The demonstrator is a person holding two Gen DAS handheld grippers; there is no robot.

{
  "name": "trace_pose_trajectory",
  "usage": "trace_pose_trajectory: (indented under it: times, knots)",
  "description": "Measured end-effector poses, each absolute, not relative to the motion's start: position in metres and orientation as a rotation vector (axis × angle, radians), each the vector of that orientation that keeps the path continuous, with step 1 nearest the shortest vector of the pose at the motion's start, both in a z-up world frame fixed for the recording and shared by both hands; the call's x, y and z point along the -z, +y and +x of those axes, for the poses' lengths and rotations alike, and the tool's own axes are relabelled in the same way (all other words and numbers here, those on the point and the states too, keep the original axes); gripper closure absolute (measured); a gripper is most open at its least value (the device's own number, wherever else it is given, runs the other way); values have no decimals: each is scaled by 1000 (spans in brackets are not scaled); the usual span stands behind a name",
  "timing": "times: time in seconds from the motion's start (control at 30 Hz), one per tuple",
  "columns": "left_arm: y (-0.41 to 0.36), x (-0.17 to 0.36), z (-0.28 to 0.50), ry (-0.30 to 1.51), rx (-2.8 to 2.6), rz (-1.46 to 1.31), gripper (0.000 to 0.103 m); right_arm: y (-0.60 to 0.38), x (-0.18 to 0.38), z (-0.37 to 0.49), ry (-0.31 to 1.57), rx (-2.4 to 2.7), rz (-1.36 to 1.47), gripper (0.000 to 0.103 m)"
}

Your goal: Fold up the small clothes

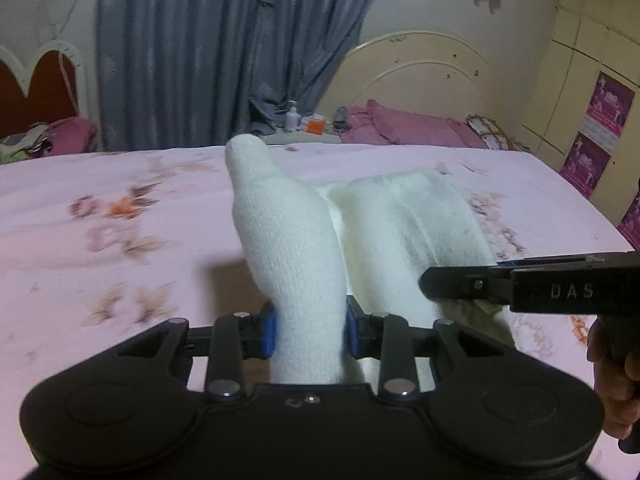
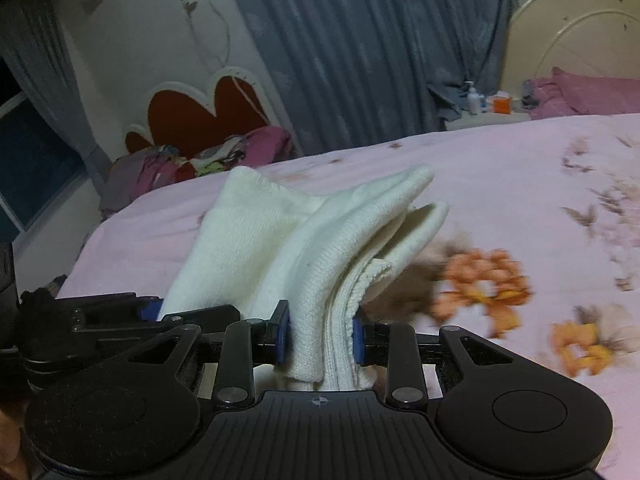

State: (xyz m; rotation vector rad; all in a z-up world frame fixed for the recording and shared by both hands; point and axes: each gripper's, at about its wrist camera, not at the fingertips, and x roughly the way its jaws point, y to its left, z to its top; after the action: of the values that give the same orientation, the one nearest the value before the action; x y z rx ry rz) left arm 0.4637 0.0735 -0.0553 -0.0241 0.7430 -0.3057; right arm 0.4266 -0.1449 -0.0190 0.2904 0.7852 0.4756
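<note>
A pair of white knit socks (image 1: pixel 296 240) is held up above the pink floral bed sheet (image 1: pixel 100 220). My left gripper (image 1: pixel 311 332) is shut on one sock end, which stands up between its blue pads. The second sock part (image 1: pixel 408 236) hangs to its right, where my right gripper (image 1: pixel 440 284) reaches in from the side. In the right wrist view my right gripper (image 2: pixel 320 340) is shut on bunched layers of the white socks (image 2: pixel 316 240). My left gripper (image 2: pixel 152 312) shows close by at the left, holding the same cloth.
The bed's far edge meets a grey-blue curtain (image 1: pixel 224 52). A nightstand with a bottle and an orange box (image 1: pixel 312 124) stands behind. A second bed with a cream headboard (image 1: pixel 424 76) and pink bedding is at the right. A clothes pile (image 2: pixel 200 156) lies by a red headboard.
</note>
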Motion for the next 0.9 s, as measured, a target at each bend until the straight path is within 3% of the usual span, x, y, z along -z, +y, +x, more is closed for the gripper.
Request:
trace_pose_trajectory:
  times: [0.4, 0.8, 0.83, 0.9]
  knots:
    - [177, 60, 447, 782, 241, -38, 72, -29, 37, 432, 817, -557, 290, 73]
    - [196, 95, 462, 850, 280, -111, 71, -18, 68, 436, 870, -526, 280, 73]
    - [199, 102, 463, 867, 280, -107, 67, -21, 72, 436, 882, -518, 277, 73]
    - [201, 119, 467, 893, 246, -57, 42, -25, 88, 441, 919, -492, 257, 73]
